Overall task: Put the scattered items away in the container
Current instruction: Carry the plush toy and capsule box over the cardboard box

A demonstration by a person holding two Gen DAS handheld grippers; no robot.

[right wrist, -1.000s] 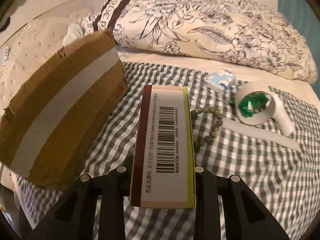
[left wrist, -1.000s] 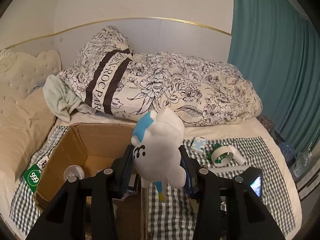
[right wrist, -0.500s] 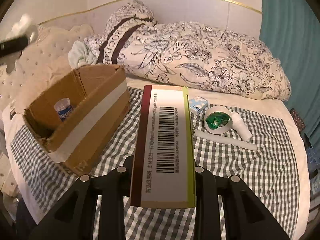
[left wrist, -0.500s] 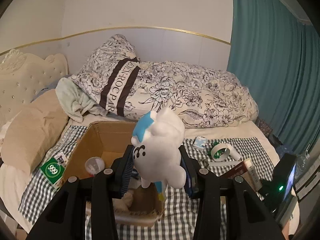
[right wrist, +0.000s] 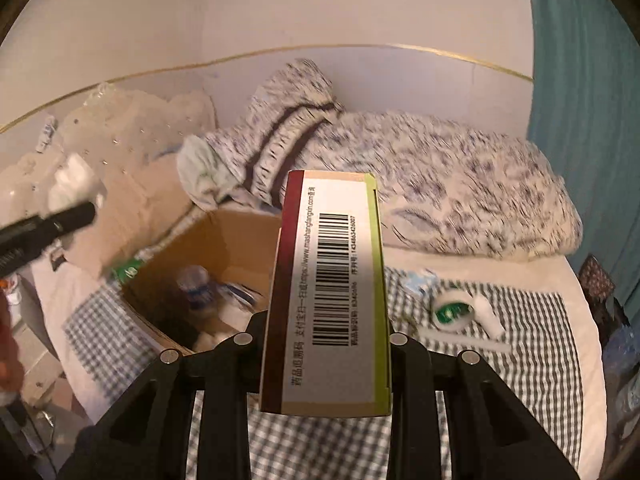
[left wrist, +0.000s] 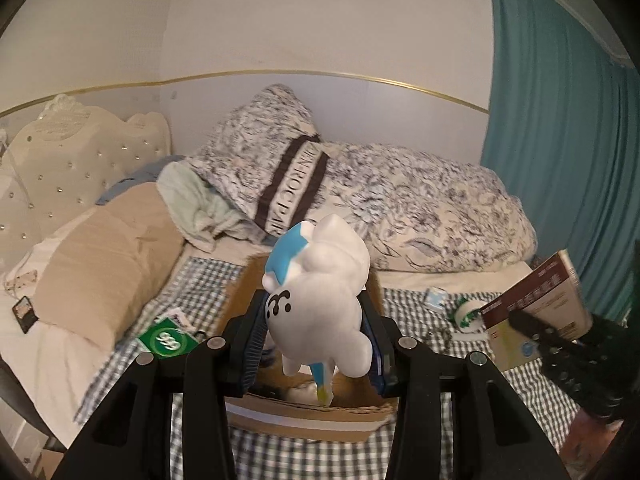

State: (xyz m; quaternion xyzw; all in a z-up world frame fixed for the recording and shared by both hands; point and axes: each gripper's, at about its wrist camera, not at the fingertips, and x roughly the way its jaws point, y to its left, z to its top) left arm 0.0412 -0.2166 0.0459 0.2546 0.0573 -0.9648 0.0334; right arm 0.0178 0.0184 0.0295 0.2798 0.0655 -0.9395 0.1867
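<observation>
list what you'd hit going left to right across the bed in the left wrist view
tan pillow → green packet → white and blue plush toy held in the left gripper over the cardboard box → small light blue box → tape roll → carton in the right gripper

The left hand-held gripper (left wrist: 316,340) grips a white plush toy (left wrist: 320,296) seemingly above the cardboard box (left wrist: 304,420).
</observation>
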